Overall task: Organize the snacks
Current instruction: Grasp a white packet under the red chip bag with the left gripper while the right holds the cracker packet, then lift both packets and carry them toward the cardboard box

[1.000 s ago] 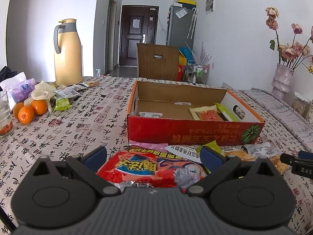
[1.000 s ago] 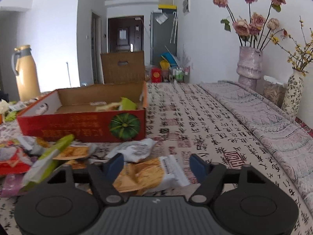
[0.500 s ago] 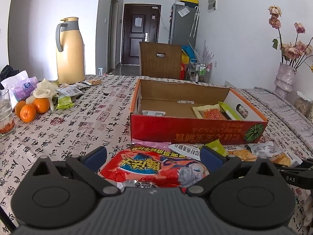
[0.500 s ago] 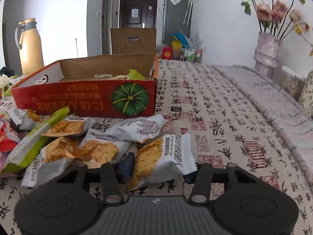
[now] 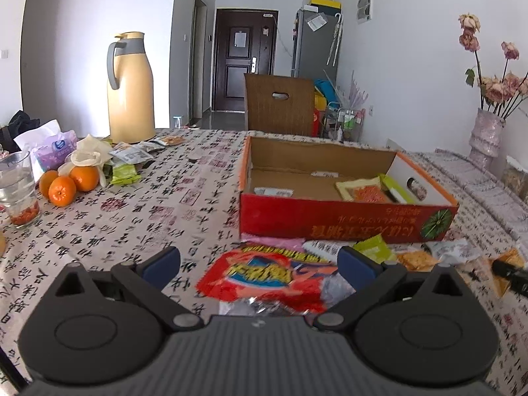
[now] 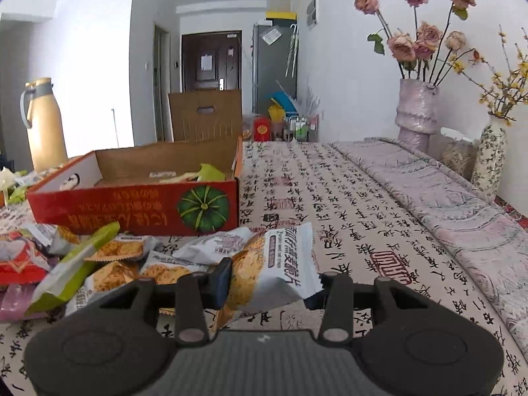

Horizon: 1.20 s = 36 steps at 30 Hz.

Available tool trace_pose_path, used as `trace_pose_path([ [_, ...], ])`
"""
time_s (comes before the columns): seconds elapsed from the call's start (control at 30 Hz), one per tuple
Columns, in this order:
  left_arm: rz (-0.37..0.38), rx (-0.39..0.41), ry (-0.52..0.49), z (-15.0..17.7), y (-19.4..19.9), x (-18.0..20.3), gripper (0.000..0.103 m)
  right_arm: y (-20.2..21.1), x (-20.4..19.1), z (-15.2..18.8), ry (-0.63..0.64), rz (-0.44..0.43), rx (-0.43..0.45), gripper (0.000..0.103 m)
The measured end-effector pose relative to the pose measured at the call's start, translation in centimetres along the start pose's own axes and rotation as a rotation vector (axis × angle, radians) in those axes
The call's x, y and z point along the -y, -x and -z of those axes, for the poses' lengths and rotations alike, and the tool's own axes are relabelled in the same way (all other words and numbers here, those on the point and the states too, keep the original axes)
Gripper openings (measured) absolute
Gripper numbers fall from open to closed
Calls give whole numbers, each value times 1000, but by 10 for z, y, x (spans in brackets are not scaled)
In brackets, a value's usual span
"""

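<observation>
Cracker packet [image 6: 274, 264]: white crinkly foil pillow, long axis tilted up toward the red cardboard box [image 6: 138, 204], clamped in right gripper [image 6: 267, 283] just before that box. Left gripper [image 5: 259, 264]: jaws apart, straddling glossy red snack bag [image 5: 264, 277] before the box.

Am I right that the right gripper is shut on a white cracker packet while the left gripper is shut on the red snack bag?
Not quite: the left wrist view shows the left gripper open, jaws either side of the red snack bag. The right gripper is indeed shut on the white cracker packet.
</observation>
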<state>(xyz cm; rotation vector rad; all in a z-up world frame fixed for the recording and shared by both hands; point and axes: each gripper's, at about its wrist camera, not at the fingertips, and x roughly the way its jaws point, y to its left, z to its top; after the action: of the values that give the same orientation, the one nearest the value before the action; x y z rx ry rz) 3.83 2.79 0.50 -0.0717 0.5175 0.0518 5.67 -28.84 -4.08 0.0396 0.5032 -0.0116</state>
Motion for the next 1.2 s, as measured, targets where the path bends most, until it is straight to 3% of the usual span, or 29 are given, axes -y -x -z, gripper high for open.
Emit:
trace_pose_path([
  [0.53, -21, -76, -15, 37, 3, -23, 102, 8, 0, 7, -24, 15, -2, 41],
  [0.7, -14, -131, -42, 42, -16, -16, 84, 9, 0, 7, -23, 19, -2, 41],
  [0.83, -6, -166, -49, 42, -33, -10, 76, 8, 1, 7, -24, 23, -7, 41],
  [0.97, 2, -193, -48, 41, -45, -7, 56, 8, 0, 7, -24, 16, -8, 41],
  [1.2, 7, -174, -42, 42, -39, -8, 48, 9, 0, 7, -20, 4, -5, 41],
])
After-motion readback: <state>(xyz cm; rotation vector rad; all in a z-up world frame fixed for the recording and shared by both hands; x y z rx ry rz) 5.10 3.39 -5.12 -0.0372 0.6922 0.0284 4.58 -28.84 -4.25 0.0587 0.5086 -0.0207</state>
